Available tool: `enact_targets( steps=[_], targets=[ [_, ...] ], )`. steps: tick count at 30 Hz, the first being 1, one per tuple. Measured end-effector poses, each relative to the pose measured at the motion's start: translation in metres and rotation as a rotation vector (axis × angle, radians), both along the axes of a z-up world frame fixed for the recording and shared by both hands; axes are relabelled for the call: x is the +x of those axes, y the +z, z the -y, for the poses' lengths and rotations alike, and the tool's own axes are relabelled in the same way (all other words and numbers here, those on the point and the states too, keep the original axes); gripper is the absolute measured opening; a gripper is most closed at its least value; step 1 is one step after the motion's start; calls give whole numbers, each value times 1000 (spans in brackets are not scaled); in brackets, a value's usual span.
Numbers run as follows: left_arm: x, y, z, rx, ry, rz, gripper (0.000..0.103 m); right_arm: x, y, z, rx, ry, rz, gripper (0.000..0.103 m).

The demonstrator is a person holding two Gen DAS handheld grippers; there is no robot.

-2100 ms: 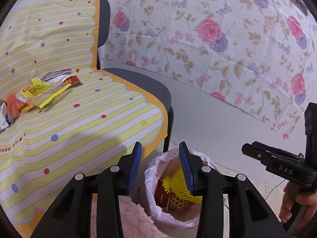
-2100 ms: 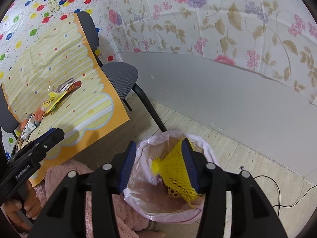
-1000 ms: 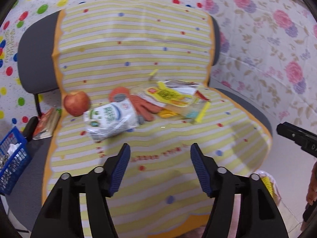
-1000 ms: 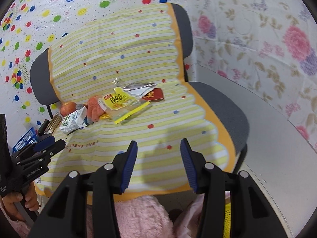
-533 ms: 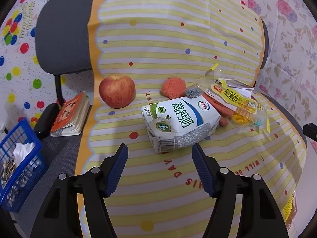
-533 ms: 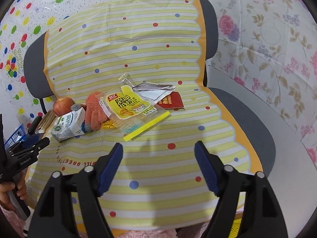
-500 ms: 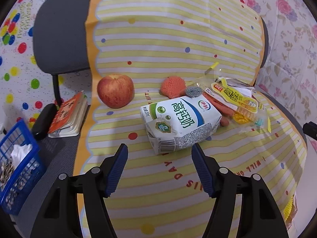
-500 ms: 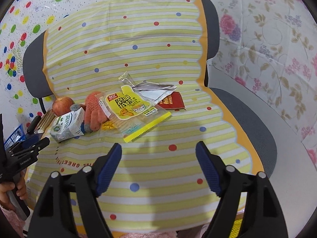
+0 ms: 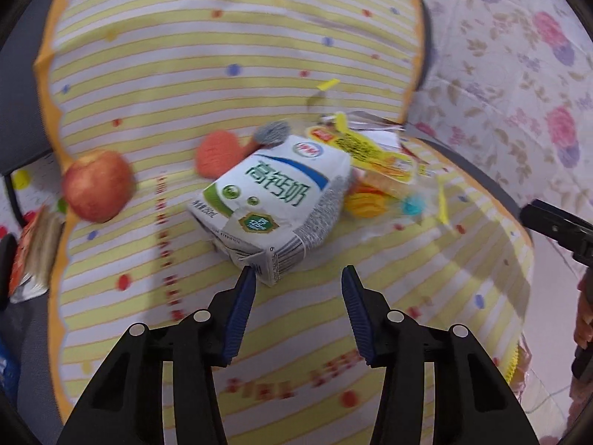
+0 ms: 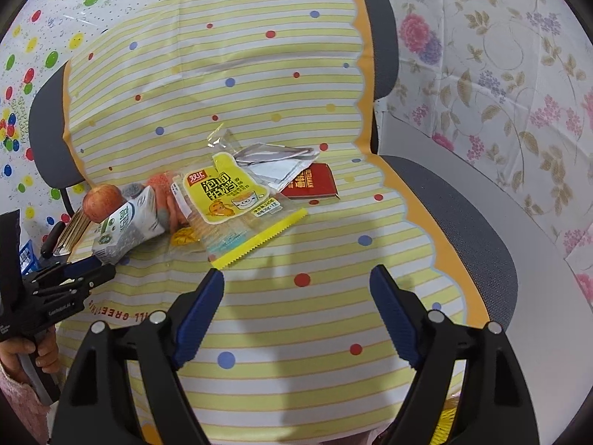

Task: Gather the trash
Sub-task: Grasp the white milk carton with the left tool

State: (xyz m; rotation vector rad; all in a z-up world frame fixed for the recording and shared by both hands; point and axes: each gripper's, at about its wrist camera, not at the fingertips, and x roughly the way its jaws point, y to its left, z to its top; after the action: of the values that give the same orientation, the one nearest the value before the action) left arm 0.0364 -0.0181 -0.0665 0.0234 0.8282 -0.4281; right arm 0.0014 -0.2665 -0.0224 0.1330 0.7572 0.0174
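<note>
Striped chair cover (image 9: 207, 59) carries the milk carton (image 9: 274, 200) just ahead of my closing, empty left claw (image 9: 298, 278), so I should straddle its near corner squarely before pinching.

1. I see a grey office chair (image 10: 459, 215) filling most of both views, its back at the far side and its seat near.
2. A yellow-and-white striped cloth (image 10: 259, 55) with coloured dots and an orange scalloped edge drapes over the chair's back and seat.
3. On the far left hangs a white sheet with coloured polka dots (image 10: 33, 37).
4. On the right hangs a floral sheet (image 10: 500, 74) with pink and purple flowers.
5. The light is even and indoor.
</note>
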Motion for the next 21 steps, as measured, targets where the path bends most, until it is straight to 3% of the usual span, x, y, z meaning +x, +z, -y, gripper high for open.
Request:
enact_targets(
  steps=[5, 8, 13, 21],
  targets=[
    [-8, 9, 18, -17, -69, 33, 54, 0, 0, 3, -1, -1, -2, 80],
    [-6, 13, 8, -5, 3, 55, 85, 1, 0, 3, 2, -1, -1, 80],
    [13, 10, 0, 27, 61, 44, 88, 5, -4, 3, 13, 2, -9, 80],
    [40, -2, 25, 173, -31, 50, 88, 9, -5, 8, 13, 2, -18, 82]
  ],
)
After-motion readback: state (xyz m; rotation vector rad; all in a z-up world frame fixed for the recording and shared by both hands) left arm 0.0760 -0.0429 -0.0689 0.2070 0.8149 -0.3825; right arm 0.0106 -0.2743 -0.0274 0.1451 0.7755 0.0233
